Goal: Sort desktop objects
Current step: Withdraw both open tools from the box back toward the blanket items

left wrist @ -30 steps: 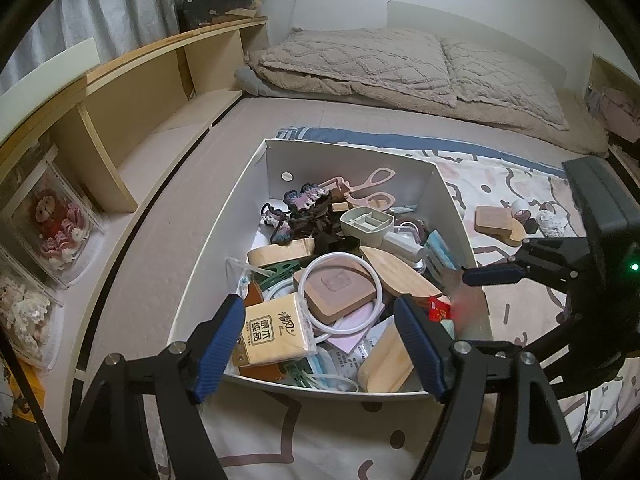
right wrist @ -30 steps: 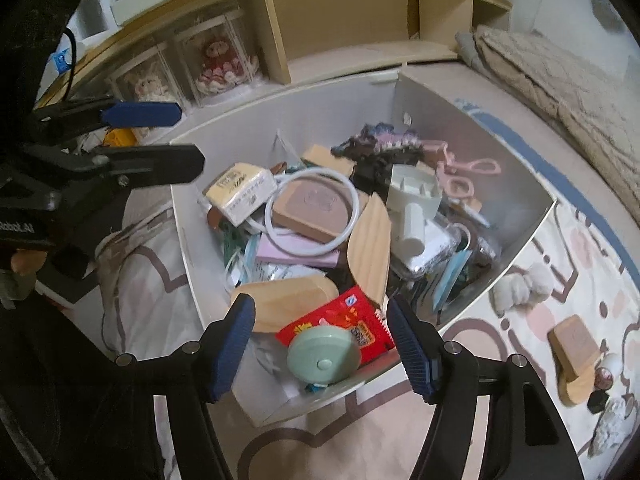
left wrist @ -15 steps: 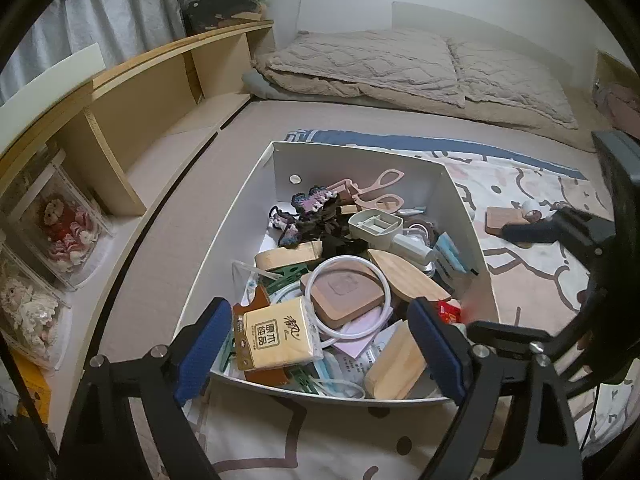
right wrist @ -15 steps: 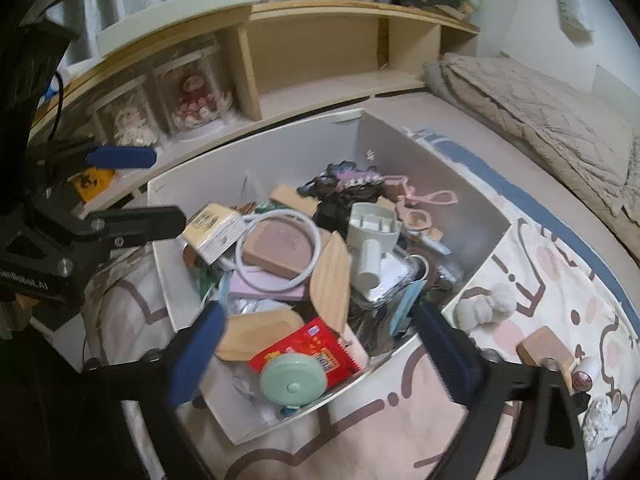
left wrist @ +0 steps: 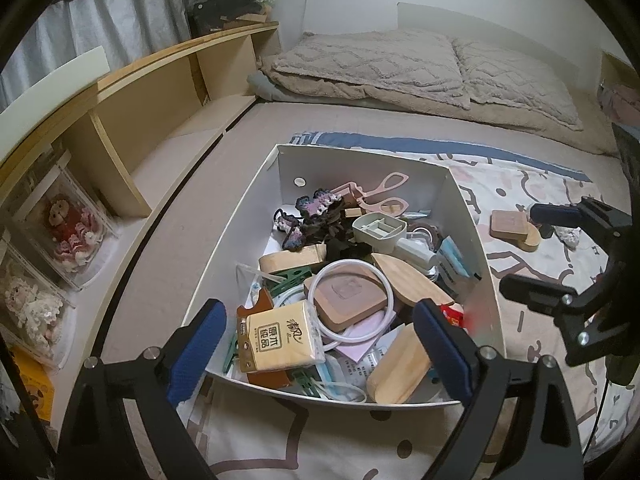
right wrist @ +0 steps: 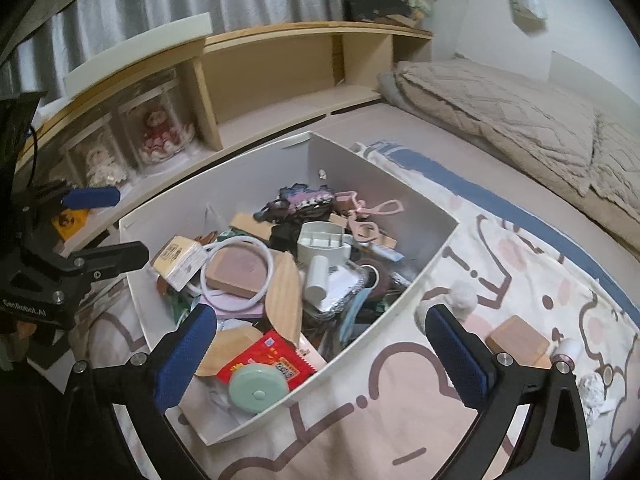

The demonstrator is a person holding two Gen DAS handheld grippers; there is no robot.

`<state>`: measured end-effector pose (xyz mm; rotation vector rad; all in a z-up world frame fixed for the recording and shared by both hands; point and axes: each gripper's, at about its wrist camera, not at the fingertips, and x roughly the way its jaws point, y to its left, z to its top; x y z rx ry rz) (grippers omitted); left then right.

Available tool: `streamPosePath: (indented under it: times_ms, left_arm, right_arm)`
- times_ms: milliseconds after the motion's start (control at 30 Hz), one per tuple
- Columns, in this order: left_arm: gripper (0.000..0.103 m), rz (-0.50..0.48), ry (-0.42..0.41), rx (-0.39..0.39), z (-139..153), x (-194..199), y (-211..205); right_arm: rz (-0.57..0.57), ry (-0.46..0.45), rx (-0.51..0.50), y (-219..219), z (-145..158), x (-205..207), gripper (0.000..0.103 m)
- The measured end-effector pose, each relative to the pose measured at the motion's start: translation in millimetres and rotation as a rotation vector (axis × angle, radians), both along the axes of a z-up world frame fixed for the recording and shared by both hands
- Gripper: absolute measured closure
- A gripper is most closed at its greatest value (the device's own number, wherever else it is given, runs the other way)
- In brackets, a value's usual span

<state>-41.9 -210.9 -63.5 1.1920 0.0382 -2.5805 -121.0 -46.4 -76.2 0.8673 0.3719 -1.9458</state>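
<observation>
Bedroom scene: on a bed (left wrist: 248, 128) spread with a cartoon-print sheet (right wrist: 500, 248), a white open box (left wrist: 476, 240) sits near the bed's shelf-side edge, heaped with desktop odds and ends. Within it lie a pack of tissues (left wrist: 280, 338) at the near wall, a white ring (left wrist: 352, 300) laid over a brown wooden block (left wrist: 346, 294), a leaf-shaped wooden board (left wrist: 408, 284), pink scissors (left wrist: 382, 192) against the far wall, a grey-green compartment tray (left wrist: 378, 228), a dark crocheted piece (left wrist: 316, 208) and, at the near corner in the right wrist view, a mint round case (right wrist: 256, 394) resting on a red packet (right wrist: 268, 360). Outside the box, on the sheet toward the bed's open side, lie a small wooden block (left wrist: 510, 224), a white pompom (right wrist: 462, 296) just beside the box wall, and a few small items too tiny to name. The left gripper (left wrist: 320, 354) hangs over the near wall of the box, its blue-padded jaws spreading apart with the tissues between them but untouched. The right gripper (right wrist: 322, 356) hangs over the box's near corner, jaws spread wide and gripping nothing. Along the bed's far edge runs a wooden shelf (left wrist: 140, 120) with dolls in clear cases (left wrist: 66, 224); beige pillows (left wrist: 400, 64) lie at the head.
</observation>
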Motion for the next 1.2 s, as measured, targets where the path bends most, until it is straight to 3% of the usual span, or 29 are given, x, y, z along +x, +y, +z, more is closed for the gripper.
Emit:
streamPosePath:
  times_ms: [600, 1200]
  left_arm:
    - [0.008, -0.064, 0.073, -0.007, 20, -3, 36]
    - [0.008, -0.131, 0.215, 0.026, 48, -11, 91]
  right_arm:
    - [-0.093, 0.047, -0.042, 48, 27, 3, 0.000]
    - [-0.225, 0.149, -0.082, 134, 46, -6, 0.000]
